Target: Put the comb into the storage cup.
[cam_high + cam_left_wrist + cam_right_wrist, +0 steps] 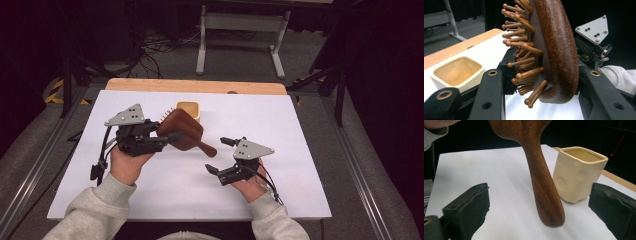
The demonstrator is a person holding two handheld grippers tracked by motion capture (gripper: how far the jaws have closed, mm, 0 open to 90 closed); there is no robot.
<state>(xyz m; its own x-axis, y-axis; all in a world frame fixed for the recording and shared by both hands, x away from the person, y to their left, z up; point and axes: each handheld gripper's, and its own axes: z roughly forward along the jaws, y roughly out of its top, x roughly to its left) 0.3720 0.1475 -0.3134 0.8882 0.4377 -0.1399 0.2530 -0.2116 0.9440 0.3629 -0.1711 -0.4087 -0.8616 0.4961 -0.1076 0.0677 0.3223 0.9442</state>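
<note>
A brown wooden hairbrush (183, 131) hangs above the white table top, with my left gripper (159, 139) shut on its oval head. In the left gripper view the head (560, 50) stands on edge between the jaws, and its wooden bristles (524, 52) point left. The handle (542, 185) slopes down toward my right gripper (219, 155), which is open. The handle's rounded end sits between the two spread jaws without touching either. A cream square cup (188, 109) stands upright just behind the brush, empty inside (457, 70).
A white sheet (300, 150) covers the table, leaving a wooden strip (195, 86) at the far edge. A metal table frame (242, 30) and cables lie on the floor beyond. The right gripper's grey plate (594, 28) and a grey sleeve (621, 77) show behind the brush.
</note>
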